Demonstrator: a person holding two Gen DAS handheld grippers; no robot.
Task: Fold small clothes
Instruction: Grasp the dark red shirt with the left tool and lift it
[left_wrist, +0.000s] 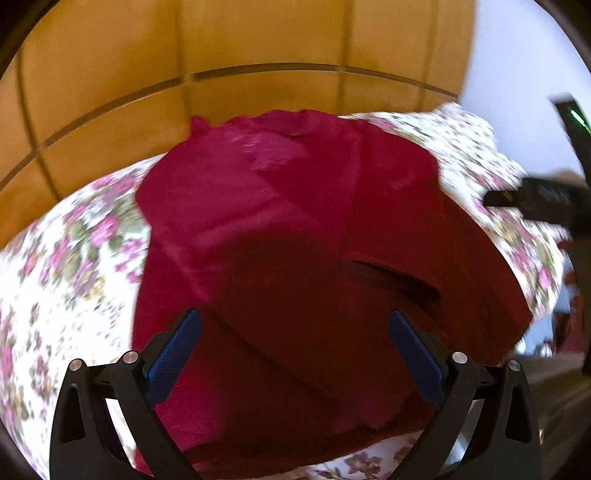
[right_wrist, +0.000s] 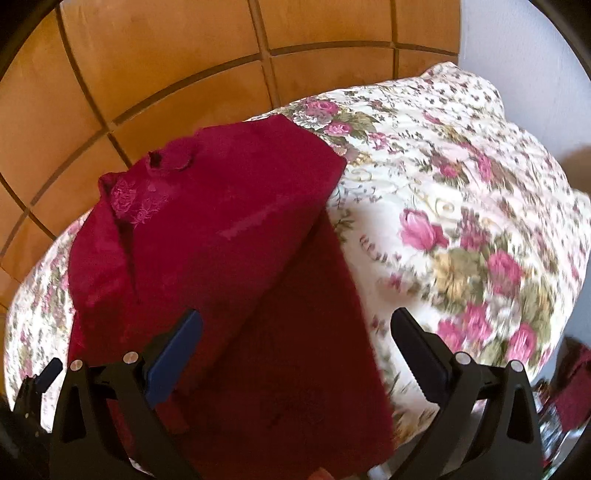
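Observation:
A dark red garment (left_wrist: 295, 229) lies partly folded on a floral cloth (left_wrist: 66, 258), with its neckline at the far end and both side flaps turned inward. My left gripper (left_wrist: 294, 350) hovers open above its near end, nothing between the blue pads. In the right wrist view the same red garment (right_wrist: 221, 258) shows an embroidered patch near the collar. My right gripper (right_wrist: 295, 354) is open over the garment's near right edge, holding nothing. The right gripper (left_wrist: 532, 201) also shows at the right edge of the left wrist view, and the left gripper (right_wrist: 37, 384) at the lower left of the right wrist view.
The floral cloth (right_wrist: 461, 221) covers a raised surface over an orange tiled floor (right_wrist: 166, 66). A pale wall (left_wrist: 517, 66) stands at the far right. Dark red items (right_wrist: 570, 387) sit low beyond the cloth's right edge.

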